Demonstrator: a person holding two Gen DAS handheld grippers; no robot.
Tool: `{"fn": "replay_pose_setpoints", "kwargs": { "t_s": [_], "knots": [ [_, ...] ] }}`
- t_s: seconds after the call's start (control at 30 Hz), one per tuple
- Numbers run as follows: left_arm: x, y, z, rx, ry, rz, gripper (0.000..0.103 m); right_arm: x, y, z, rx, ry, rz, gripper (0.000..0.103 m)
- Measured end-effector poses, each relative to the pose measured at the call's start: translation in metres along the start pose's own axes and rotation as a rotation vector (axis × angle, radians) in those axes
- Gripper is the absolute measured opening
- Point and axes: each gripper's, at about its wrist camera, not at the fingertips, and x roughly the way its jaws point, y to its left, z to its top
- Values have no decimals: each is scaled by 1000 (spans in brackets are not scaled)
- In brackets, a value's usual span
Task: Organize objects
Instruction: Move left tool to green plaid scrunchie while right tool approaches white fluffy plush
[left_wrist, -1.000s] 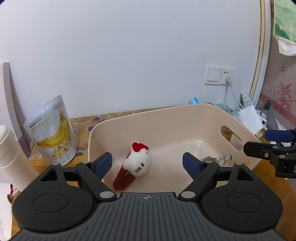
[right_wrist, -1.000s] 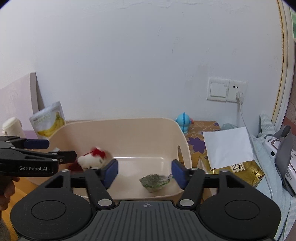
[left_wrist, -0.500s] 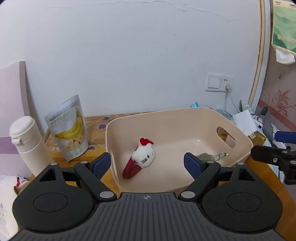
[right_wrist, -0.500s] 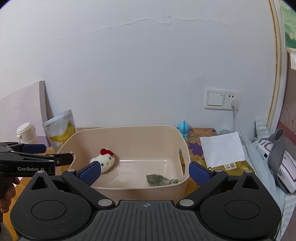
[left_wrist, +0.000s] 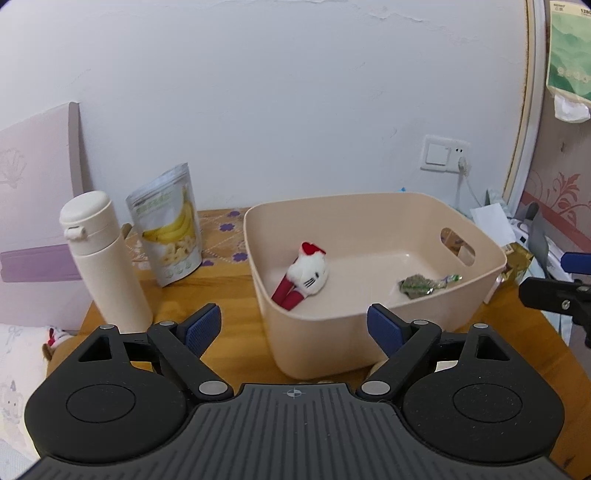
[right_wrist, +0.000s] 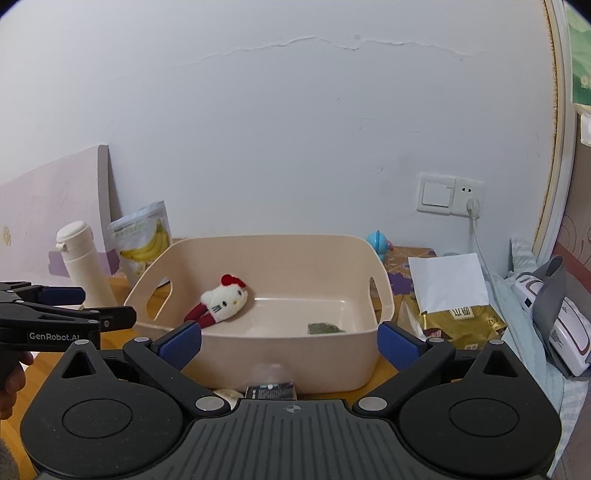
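Note:
A beige plastic bin (left_wrist: 476, 242) (right_wrist: 258, 350) stands on the wooden table. Inside it lie a white cat plush with a red bow (left_wrist: 307, 275) (right_wrist: 225, 299) and a green foil wrapper (left_wrist: 424, 284) (right_wrist: 325, 328). My left gripper (left_wrist: 294, 328) is open and hangs empty in front of the bin's near left corner. My right gripper (right_wrist: 290, 341) is open wide and empty, just before the bin's near wall. Each gripper shows at the edge of the other's view.
A white flask (left_wrist: 99, 258) (right_wrist: 83, 264) and a banana chip pouch (left_wrist: 168, 229) (right_wrist: 142, 240) stand left of the bin. A blue toy (right_wrist: 380, 242), white paper (right_wrist: 447, 278), a gold packet (right_wrist: 461, 321) and a white device (right_wrist: 557, 332) lie to the right. Small dark things (right_wrist: 271, 391) sit under the bin's front.
Both grippers have drawn back from the bin, which now looks smaller and farther. The right jaws spread wider, leaving the green wrapper lying in the bin.

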Motion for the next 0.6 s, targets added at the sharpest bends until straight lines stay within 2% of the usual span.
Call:
{"fn": "replay_pose_setpoints", "kwargs": {
  "t_s": [0.33,0.6],
  "knots": [
    [-9,5,-23,3,33,5,88,-11,3,-19,15,27,-3,103],
    [-6,6,-42,2,72,-4,88,-6,7,-39,18,92,9,103]
  ]
}}
